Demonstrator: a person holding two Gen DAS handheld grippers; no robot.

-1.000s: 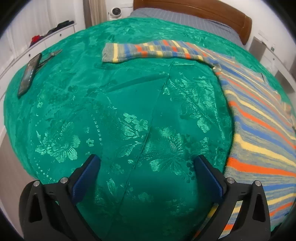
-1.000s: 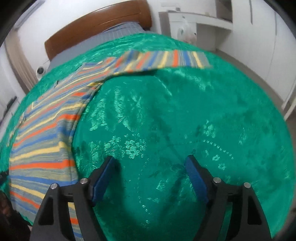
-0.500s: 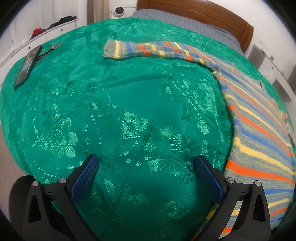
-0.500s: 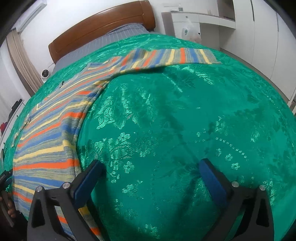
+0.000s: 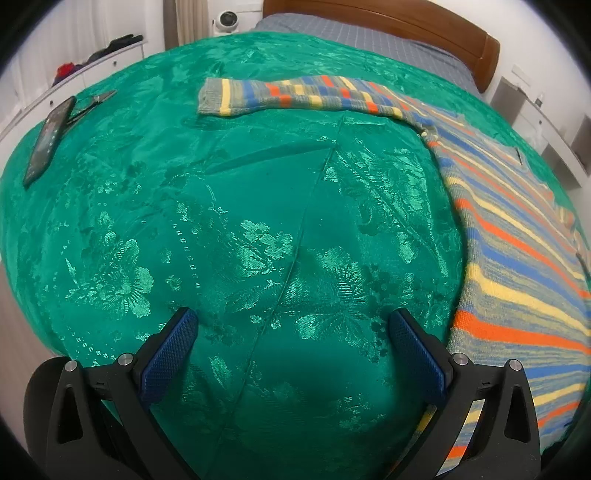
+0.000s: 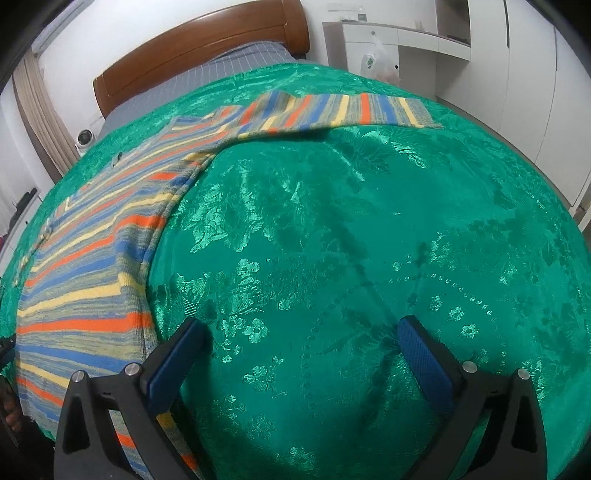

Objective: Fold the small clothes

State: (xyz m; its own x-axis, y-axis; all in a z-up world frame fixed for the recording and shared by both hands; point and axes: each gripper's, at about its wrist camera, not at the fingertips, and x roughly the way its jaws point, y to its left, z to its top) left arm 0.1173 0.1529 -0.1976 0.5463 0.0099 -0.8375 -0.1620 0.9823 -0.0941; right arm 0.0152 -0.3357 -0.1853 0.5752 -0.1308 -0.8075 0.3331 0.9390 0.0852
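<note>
A striped knit sweater (image 5: 517, 258) in grey, blue, orange and yellow lies flat on a green floral bedspread (image 5: 258, 221). Its one sleeve (image 5: 295, 96) stretches out to the far left in the left wrist view. In the right wrist view the sweater body (image 6: 92, 266) lies at the left and the other sleeve (image 6: 351, 109) stretches to the far right. My left gripper (image 5: 291, 332) is open and empty above bare bedspread, left of the sweater's hem. My right gripper (image 6: 299, 339) is open and empty, just right of the sweater's hem.
A phone (image 5: 50, 138) and small scissors (image 5: 92, 103) lie at the bed's far left. A wooden headboard (image 5: 406, 22) and grey sheet are beyond. A white cabinet (image 6: 388, 48) and wardrobe doors (image 6: 535, 74) stand to the right. A small fan (image 6: 85, 138) sits by the headboard.
Both grippers have pulled back and risen a little, so more of the bed shows. The right gripper's jaws have opened wider. The sweater has not moved.
</note>
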